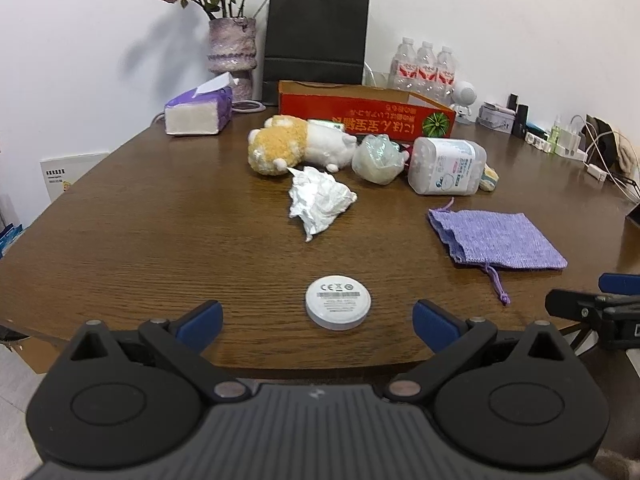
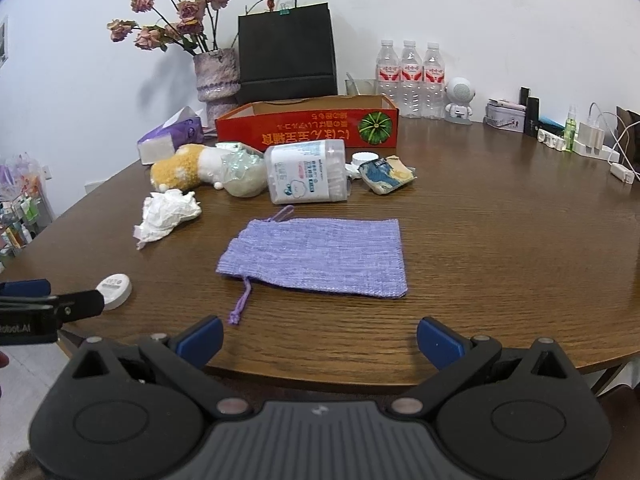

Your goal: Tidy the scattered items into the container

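Brown wood-grain counter [image 1: 160,220] carries the clutter, and the red box [image 1: 360,108] at the back, open-topped, is presumably the container, so everything loose lies in front of it within easy reach.

Left hand-held gripper [image 1: 318,324] hovers at the near edge with its blue fingers spread wide and nothing between them; the white disc [image 1: 339,303] sits on the wood just ahead, centred between the fingers, which suggests it is the likely pick. Right hand-held gripper [image 2: 320,340] is likewise spread and empty, lined up on the purple pouch [image 2: 320,256], which lies flat with its cord [image 2: 242,300] trailing toward the edge.

Farther back lie a crumpled tissue [image 1: 318,202], a plush toy [image 1: 296,144], a clear wrapper ball [image 1: 376,160] and a tipped swab jar [image 1: 446,166], crowded against the box front. A small blue-yellow packet [image 2: 386,174] rests beside the jar. Nothing is visibly in the box yet, so I judge the task barely begun.
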`<state>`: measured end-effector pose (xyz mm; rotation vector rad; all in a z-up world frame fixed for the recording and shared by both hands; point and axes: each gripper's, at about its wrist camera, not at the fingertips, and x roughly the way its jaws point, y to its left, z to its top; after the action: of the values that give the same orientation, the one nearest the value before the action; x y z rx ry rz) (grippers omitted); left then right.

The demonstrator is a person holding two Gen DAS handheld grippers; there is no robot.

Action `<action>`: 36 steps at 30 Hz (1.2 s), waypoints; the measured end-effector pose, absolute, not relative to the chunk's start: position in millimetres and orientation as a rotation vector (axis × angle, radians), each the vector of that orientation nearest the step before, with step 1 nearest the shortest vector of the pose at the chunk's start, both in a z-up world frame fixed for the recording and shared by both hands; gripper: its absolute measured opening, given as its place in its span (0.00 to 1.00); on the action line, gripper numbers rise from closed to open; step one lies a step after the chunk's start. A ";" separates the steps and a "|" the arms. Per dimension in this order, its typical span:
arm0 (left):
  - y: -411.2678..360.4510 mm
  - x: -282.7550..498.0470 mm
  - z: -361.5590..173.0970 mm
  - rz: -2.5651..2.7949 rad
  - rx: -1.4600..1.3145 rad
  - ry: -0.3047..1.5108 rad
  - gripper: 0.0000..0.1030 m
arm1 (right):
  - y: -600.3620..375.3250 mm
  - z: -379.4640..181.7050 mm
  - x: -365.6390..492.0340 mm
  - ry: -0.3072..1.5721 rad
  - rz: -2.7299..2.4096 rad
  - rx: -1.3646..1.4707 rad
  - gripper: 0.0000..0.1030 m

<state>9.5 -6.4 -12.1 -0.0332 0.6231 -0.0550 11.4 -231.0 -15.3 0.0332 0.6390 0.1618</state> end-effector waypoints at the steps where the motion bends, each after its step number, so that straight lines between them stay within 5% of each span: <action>1: -7.3 11.4 -13.1 -0.054 -0.031 0.624 1.00 | -231.1 -15.8 13.4 0.639 0.156 0.032 1.00; 18: -9.8 29.7 -24.1 -0.031 -0.012 0.652 0.97 | -205.8 -26.0 71.4 0.580 0.144 -0.037 1.00; 26: -10.8 28.5 -21.9 -0.051 0.023 0.620 0.42 | -212.7 -34.1 88.1 0.617 0.187 -0.006 1.00; 28: -9.9 28.6 -21.0 -0.063 0.018 0.619 0.40 | -214.1 -33.1 88.0 0.620 0.203 -0.003 0.97; 31: -8.6 29.3 -20.7 -0.072 0.010 0.619 0.40 | -215.5 -29.1 85.3 0.602 0.262 -0.001 0.60; 32: -8.4 29.6 -20.4 -0.075 0.008 0.619 0.40 | -216.2 -27.6 85.2 0.601 0.278 0.010 0.37; 33: -8.3 30.0 -20.3 -0.078 0.006 0.619 0.39 | -218.1 -26.6 86.2 0.606 0.303 0.029 0.24; 36: -7.4 31.7 -19.7 -0.086 -0.006 0.620 0.39 | -220.4 -25.9 87.1 0.611 0.339 0.056 0.11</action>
<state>31.7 -7.4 -19.7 -0.0062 0.6196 -0.0864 87.1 -220.4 -25.9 0.0563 0.6110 0.3387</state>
